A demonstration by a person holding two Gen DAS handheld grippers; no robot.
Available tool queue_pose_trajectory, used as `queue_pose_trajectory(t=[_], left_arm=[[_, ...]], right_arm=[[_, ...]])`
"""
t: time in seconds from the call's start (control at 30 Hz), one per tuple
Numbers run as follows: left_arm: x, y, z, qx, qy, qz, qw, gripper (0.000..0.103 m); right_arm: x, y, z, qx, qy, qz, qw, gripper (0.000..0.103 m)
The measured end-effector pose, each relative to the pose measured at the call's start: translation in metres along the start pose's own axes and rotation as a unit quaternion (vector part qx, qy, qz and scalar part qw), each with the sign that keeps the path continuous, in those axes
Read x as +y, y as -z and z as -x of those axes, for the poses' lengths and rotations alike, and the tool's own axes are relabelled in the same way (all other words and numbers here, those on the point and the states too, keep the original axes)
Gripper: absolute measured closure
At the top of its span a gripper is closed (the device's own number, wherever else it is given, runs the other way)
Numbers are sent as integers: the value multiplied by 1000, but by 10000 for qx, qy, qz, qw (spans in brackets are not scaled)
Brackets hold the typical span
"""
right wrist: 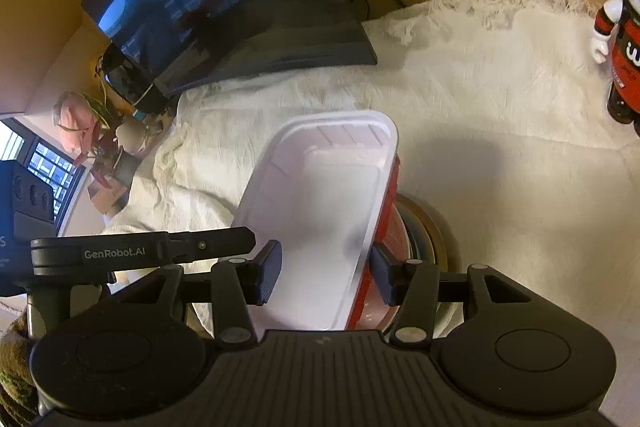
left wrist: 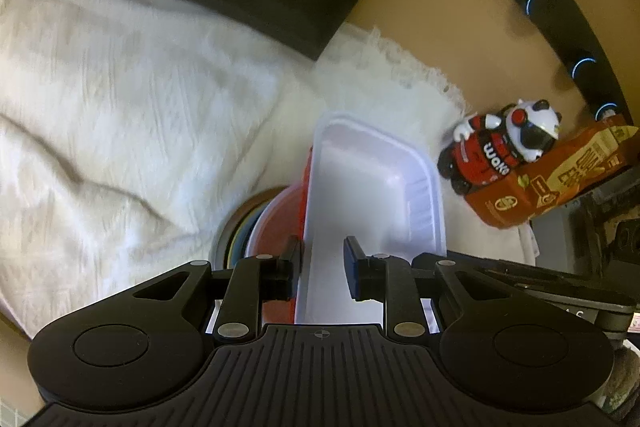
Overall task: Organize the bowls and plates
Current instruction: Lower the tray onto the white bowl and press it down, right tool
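Since the white tray [left wrist: 360,187] is already parked open-side-up on the red bowl [left wrist: 280,219] atop the plate stack [left wrist: 236,235] on the cloth [left wrist: 120,87], it's probably best backed away from slowly so nothing gets nudged. The left gripper [left wrist: 322,263] and right gripper [right wrist: 326,271] are both slackened, with a tray wall straddled, not pinched. Its long axis is pointed away from both cameras.

"GenRobot.AI" on gripper arm [right wrist: 120,251]
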State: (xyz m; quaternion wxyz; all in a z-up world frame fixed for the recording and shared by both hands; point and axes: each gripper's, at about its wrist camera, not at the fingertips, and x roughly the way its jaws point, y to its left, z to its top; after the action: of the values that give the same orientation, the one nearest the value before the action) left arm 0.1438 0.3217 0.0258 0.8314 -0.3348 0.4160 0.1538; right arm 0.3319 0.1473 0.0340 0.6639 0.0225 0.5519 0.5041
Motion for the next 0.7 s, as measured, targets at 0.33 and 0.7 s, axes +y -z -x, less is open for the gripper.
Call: queue_pose_trajectory(t=[0.33,0.7], left_arm=[[1,9,-3,133,-164,-159,9997,76],[5,12,2,86,-222,-220,9995,77]], right_arm=[[4,10,-4,187,40,36,9998,53],[10,13,-9,213,99,172,9996,53]])
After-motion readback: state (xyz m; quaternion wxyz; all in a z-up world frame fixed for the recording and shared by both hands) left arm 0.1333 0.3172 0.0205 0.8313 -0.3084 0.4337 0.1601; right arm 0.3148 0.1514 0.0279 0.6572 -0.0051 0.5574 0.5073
